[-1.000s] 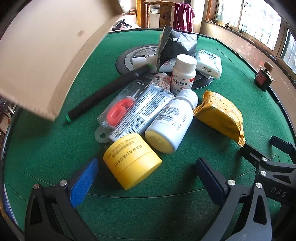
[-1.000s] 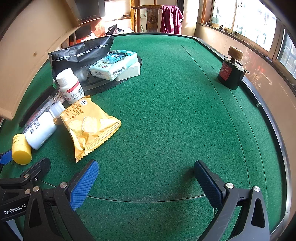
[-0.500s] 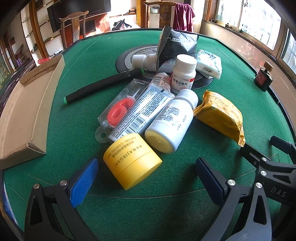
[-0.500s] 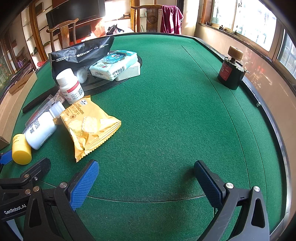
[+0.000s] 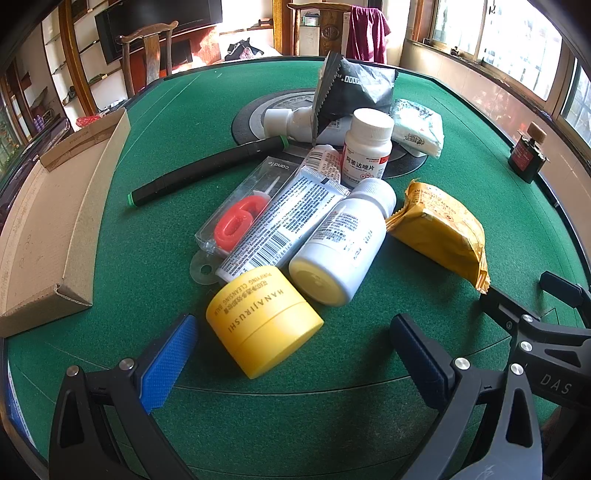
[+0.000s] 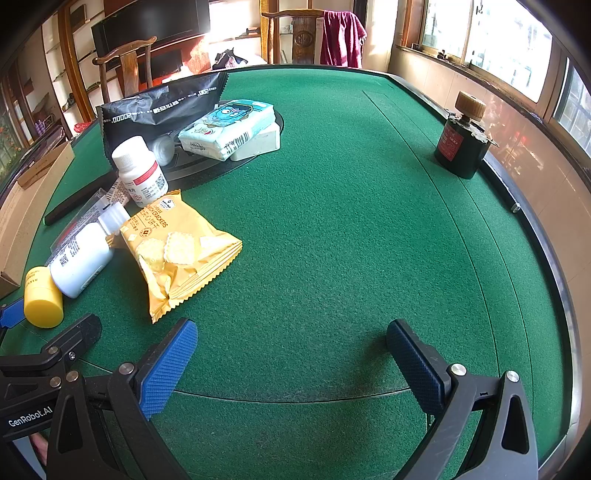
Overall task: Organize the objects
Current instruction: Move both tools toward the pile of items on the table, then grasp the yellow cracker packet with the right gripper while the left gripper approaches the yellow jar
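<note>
A pile lies on the green table: a yellow jar (image 5: 262, 325) on its side, a white bottle (image 5: 343, 243) lying down, an upright white pill bottle (image 5: 367, 147), a barcoded tube (image 5: 284, 225), a red candle pack (image 5: 240, 218), a black pen (image 5: 207, 170), a yellow cracker bag (image 5: 439, 229), a black pouch (image 5: 354, 92) and a tissue pack (image 5: 417, 127). My left gripper (image 5: 293, 354) is open and empty, its pads either side of the jar's near end. My right gripper (image 6: 291, 362) is open and empty over bare felt, right of the cracker bag (image 6: 177, 251).
A flat cardboard box (image 5: 48, 229) lies at the table's left edge. A dark bottle with a cork top (image 6: 461, 144) stands at the far right rim. Wooden chairs (image 6: 306, 33) and shelves stand beyond the table. My right gripper's body (image 5: 546, 332) shows beside the left one.
The cardboard box, held up at the upper left a second ago, has come down onto the table's left edge. Neither gripper has moved.
</note>
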The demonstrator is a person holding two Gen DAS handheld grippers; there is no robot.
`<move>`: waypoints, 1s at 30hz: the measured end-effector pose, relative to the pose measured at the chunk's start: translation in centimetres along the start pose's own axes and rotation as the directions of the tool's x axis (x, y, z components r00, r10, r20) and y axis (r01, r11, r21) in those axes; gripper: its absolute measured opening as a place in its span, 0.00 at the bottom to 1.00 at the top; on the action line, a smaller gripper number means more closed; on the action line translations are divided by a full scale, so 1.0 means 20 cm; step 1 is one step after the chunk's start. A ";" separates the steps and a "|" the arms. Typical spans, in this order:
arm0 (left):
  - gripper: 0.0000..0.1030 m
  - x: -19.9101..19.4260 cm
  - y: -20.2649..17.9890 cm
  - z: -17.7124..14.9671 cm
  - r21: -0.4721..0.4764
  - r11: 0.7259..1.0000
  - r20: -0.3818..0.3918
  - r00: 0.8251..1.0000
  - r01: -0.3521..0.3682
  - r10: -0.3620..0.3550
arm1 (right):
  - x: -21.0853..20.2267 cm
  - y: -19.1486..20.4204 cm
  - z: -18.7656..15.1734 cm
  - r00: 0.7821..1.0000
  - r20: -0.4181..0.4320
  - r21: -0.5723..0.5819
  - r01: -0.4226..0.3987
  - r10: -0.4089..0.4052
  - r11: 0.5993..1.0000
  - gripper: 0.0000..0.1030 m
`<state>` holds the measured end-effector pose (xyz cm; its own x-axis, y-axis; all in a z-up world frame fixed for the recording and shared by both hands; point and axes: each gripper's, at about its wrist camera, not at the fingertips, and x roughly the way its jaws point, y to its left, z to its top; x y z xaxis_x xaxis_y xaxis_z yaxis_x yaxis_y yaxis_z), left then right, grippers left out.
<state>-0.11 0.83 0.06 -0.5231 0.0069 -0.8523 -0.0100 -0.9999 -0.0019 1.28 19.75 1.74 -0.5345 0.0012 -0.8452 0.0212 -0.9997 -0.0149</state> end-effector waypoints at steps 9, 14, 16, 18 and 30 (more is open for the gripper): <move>1.00 0.00 0.00 0.01 0.023 1.000 -0.010 1.000 0.016 -0.016 | 0.01 0.00 0.00 1.000 -0.001 0.002 0.005 -0.005 1.000 1.00; 1.00 -0.09 0.08 -0.04 0.105 0.993 0.014 0.999 0.046 -0.047 | 0.03 -0.02 0.02 0.997 -0.017 -0.126 -0.081 0.080 0.989 1.00; 1.00 -0.14 0.12 -0.09 0.147 0.987 0.056 0.996 0.066 -0.075 | 0.02 -0.04 0.02 0.991 -0.057 -0.167 -0.132 0.124 0.977 1.00; 1.00 -0.16 0.18 -0.12 0.150 0.978 0.064 0.986 0.142 -0.153 | -0.03 -0.08 0.02 0.981 -0.044 -0.176 -0.195 0.190 0.965 1.00; 1.00 -0.23 0.21 -0.14 0.117 0.958 0.131 0.953 0.260 -0.274 | -0.23 0.26 0.28 0.933 0.072 -0.498 -0.273 0.352 0.823 0.89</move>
<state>4.61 -3.43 2.49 -0.6072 0.2820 -0.7428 -0.2456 -0.9557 -0.1621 -0.84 14.40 8.61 -0.5517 -0.3529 -0.7557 0.5836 -0.8106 -0.0476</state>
